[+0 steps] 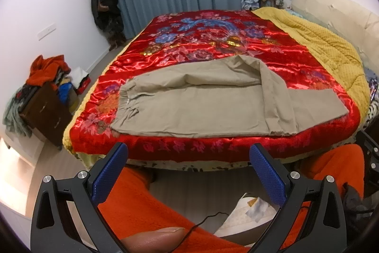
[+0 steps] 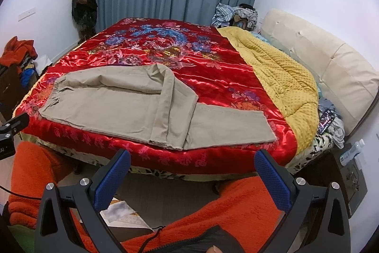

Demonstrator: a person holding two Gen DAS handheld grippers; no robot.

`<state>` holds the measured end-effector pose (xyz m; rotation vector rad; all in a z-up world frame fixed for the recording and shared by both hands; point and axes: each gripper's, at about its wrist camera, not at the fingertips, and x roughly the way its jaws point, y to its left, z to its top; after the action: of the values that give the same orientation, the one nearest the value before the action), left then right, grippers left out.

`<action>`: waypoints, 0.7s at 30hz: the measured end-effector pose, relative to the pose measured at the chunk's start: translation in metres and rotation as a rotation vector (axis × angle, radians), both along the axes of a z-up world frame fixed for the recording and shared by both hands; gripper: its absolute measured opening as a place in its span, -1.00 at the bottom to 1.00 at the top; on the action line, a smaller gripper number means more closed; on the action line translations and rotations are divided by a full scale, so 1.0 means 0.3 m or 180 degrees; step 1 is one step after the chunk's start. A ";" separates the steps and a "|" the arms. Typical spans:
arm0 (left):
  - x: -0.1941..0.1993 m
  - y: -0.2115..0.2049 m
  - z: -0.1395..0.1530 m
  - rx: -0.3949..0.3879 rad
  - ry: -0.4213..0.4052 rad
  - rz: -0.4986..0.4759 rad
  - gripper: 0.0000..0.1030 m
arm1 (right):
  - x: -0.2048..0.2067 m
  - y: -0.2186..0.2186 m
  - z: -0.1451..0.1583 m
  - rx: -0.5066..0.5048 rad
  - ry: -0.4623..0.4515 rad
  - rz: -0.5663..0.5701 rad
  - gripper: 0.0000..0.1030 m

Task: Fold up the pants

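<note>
With both the left gripper (image 1: 188, 154) and right gripper (image 2: 193, 161) spread wide and empty below the bed's near edge, the half-folded khaki pants (image 2: 132, 106) at mid-frame could slide on the slick red satin quilt (image 2: 213, 68), skewing the fold.

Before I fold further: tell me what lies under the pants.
The pants lie on a red quilt, seen all around them. Whatever else sits beneath the cloth is covered.

We see bare red quilt (image 2: 213, 63) beyond the pants (image 2: 132, 106); a yellow blanket (image 2: 279, 77) heaps up at right.
</note>
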<state>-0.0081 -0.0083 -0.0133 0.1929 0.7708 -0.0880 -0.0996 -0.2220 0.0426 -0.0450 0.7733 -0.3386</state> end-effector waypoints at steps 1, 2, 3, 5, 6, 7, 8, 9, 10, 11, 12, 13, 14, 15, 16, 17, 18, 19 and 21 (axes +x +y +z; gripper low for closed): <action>0.002 0.001 0.005 0.0001 0.0003 -0.0003 0.99 | 0.001 -0.005 0.003 -0.0003 0.0009 -0.0014 0.99; 0.001 0.001 0.004 0.0001 0.0005 -0.0004 0.99 | 0.001 -0.009 0.002 -0.0011 0.0021 -0.0034 0.99; -0.001 0.001 0.003 0.0001 0.0009 -0.0002 0.99 | 0.000 -0.011 0.000 -0.0025 0.0032 -0.0062 0.99; -0.003 0.000 0.000 -0.0003 0.0022 0.0002 0.99 | 0.003 -0.016 0.002 -0.0080 0.0054 -0.0122 0.99; -0.001 0.001 0.001 -0.0005 0.0028 0.0003 0.99 | 0.005 -0.017 0.004 -0.0107 0.0064 -0.0146 0.99; -0.002 0.002 0.000 -0.0007 0.0033 0.0003 0.99 | 0.007 -0.016 0.004 -0.0135 0.0077 -0.0168 0.99; 0.002 0.003 0.002 -0.0006 0.0032 0.0002 0.99 | 0.008 -0.017 0.004 -0.0166 0.0095 -0.0193 0.99; -0.001 0.002 0.001 -0.0005 0.0034 0.0001 0.99 | 0.009 -0.017 0.003 -0.0192 0.0111 -0.0210 0.99; 0.002 0.003 0.002 -0.0005 0.0031 0.0001 0.99 | 0.009 -0.018 0.003 -0.0208 0.0122 -0.0223 0.99; 0.002 0.003 0.002 -0.0005 0.0032 0.0001 0.99 | 0.010 -0.021 0.002 -0.0220 0.0134 -0.0238 0.99; 0.001 0.003 0.001 -0.0005 0.0033 0.0000 0.99 | 0.011 -0.022 0.002 -0.0230 0.0145 -0.0252 0.99; 0.003 0.004 0.002 -0.0007 0.0033 0.0001 0.99 | 0.010 -0.025 0.002 -0.0234 0.0152 -0.0264 0.99; 0.003 0.004 0.002 -0.0007 0.0034 0.0001 0.99 | 0.012 -0.026 0.000 -0.0238 0.0162 -0.0277 0.99; 0.002 0.003 0.001 -0.0006 0.0037 0.0001 0.99 | 0.013 -0.027 0.000 -0.0254 0.0180 -0.0297 0.99; 0.002 0.003 0.002 -0.0006 0.0037 0.0002 0.99 | 0.014 -0.026 -0.002 -0.0270 0.0195 -0.0314 0.99; 0.002 0.003 -0.001 -0.0006 0.0044 0.0001 0.99 | 0.015 -0.027 -0.002 -0.0282 0.0212 -0.0326 0.99; -0.001 0.002 -0.004 -0.0005 0.0054 -0.0001 0.99 | 0.017 -0.028 -0.003 -0.0294 0.0232 -0.0338 0.99; -0.002 0.002 -0.007 -0.0004 0.0059 -0.0003 0.99 | 0.016 -0.029 -0.005 -0.0301 0.0246 -0.0342 0.99; 0.000 0.000 -0.012 -0.0002 0.0066 -0.0010 0.99 | 0.018 -0.026 -0.009 -0.0316 0.0274 -0.0343 0.99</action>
<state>-0.0081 -0.0083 -0.0169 0.1927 0.7910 -0.0933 -0.0941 -0.2299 0.0398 -0.1121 0.8457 -0.4797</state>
